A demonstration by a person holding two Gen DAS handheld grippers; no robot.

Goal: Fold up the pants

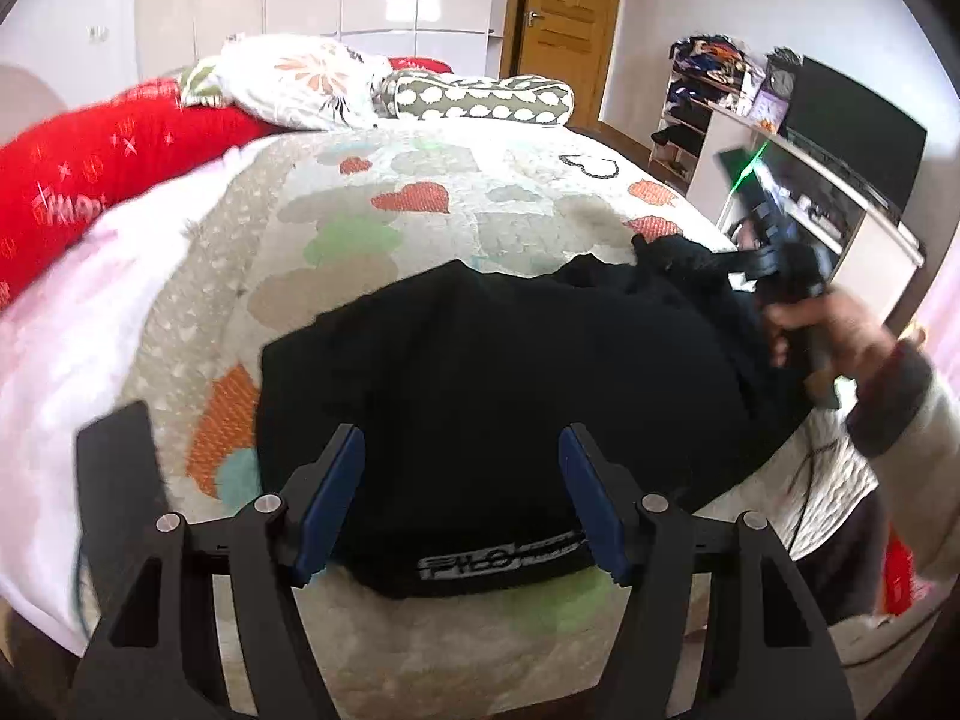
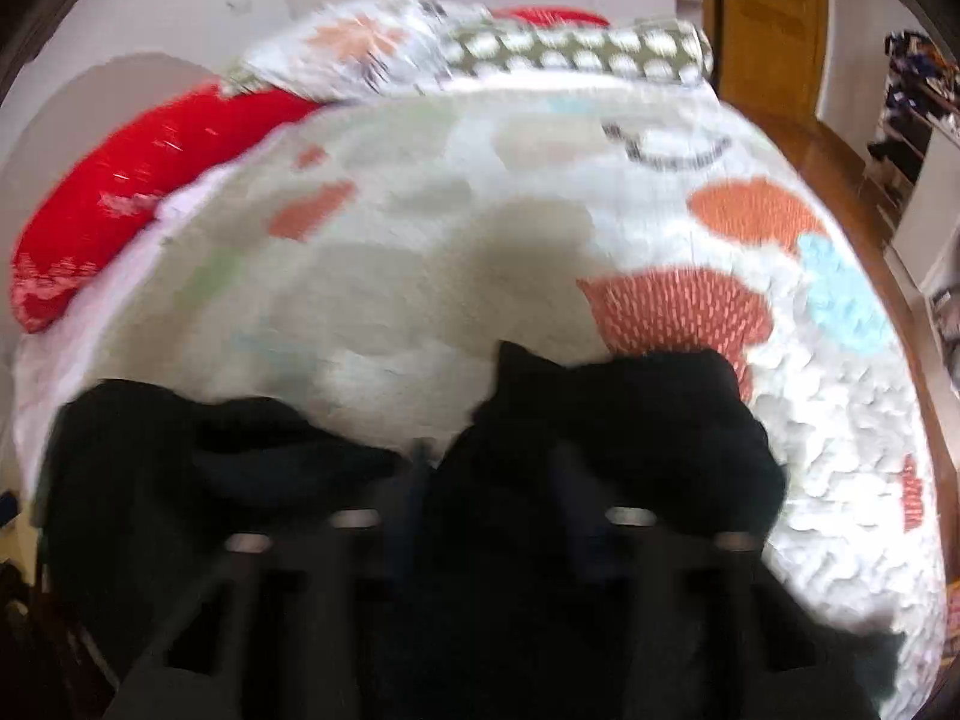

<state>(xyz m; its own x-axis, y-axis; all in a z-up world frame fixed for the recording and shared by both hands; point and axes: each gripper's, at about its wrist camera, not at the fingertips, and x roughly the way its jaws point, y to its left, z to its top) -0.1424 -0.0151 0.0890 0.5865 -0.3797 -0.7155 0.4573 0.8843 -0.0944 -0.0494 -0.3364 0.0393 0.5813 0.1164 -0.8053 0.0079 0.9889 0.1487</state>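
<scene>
The only lettering close to legible is a grey-white logo on the waistband (image 1: 501, 564) of the black pants (image 1: 480, 372), low in the middle of the left wrist view; its two stacked lines of block letters are too distorted to read for certain. The red blanket (image 1: 90, 174) at the left edge carries white printed letters, perhaps "HAPPY", but blur and folds leave it unsure. In the right wrist view motion blur leaves nothing readable.

A home bedroom — quilted bed (image 1: 420, 204), pillows (image 1: 480, 97) (wooden door (image 1: 570, 18) behind).
</scene>
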